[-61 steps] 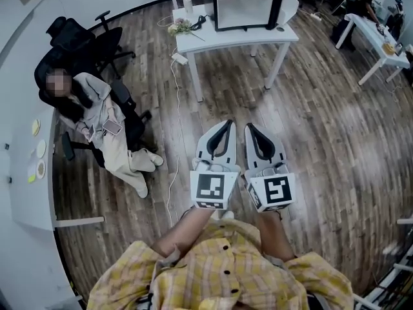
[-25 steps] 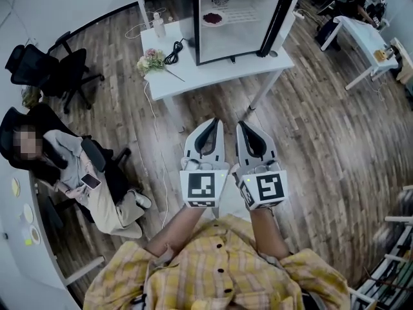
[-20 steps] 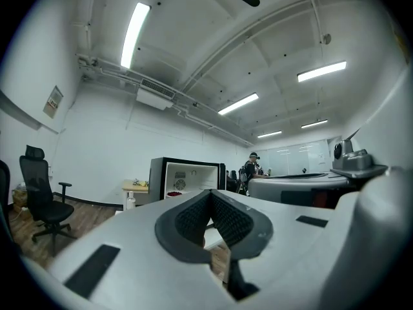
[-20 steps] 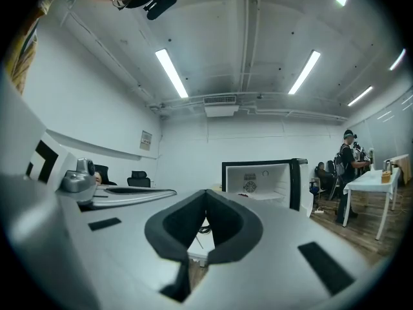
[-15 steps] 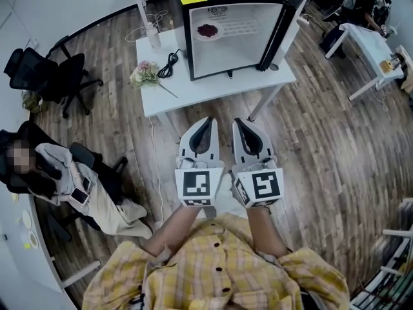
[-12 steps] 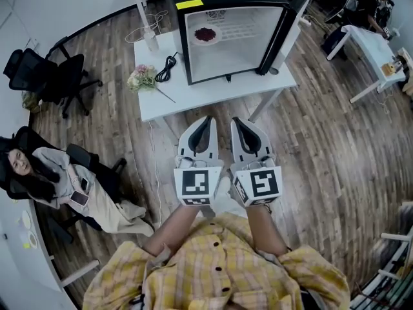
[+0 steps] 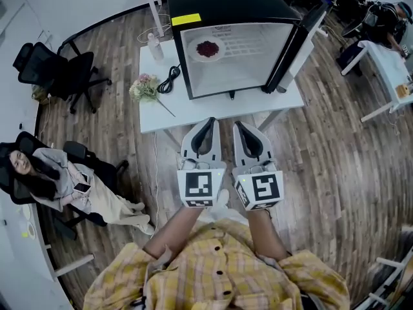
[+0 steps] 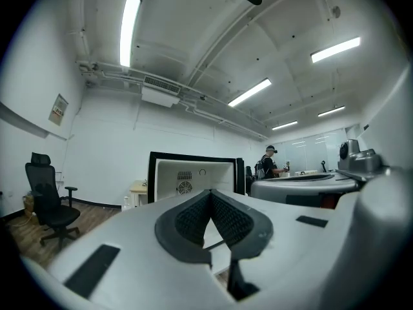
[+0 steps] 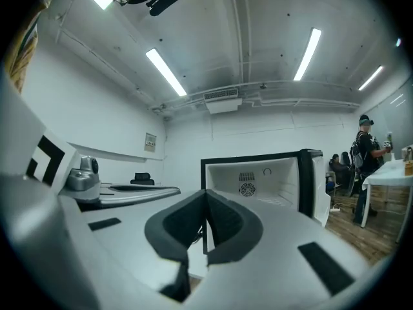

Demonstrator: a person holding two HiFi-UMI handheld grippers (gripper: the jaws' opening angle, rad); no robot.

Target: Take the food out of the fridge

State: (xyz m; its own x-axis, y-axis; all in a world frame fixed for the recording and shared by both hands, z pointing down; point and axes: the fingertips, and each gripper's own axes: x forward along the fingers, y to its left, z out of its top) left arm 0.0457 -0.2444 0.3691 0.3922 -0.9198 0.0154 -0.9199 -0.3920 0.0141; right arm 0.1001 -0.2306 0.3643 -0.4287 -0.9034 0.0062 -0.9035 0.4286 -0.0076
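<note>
A small black fridge stands on a white table, its door swung open to the right. Inside, on a shelf, sits a white plate with dark red food. My left gripper and right gripper are held side by side, level, just short of the table's front edge, both shut with nothing between the jaws. In the left gripper view the fridge shows ahead past the closed jaws; the right gripper view shows its white interior beyond the closed jaws.
On the table left of the fridge lie a flower bunch, a black cable and a bottle. A person sits in a chair at the left. An office chair stands at the back left, another white table at the right.
Both grippers have moved forward towards the fridge table, still shut and side by side. The fridge now looks larger and nearer, and the seated person has slid towards the left edge.
</note>
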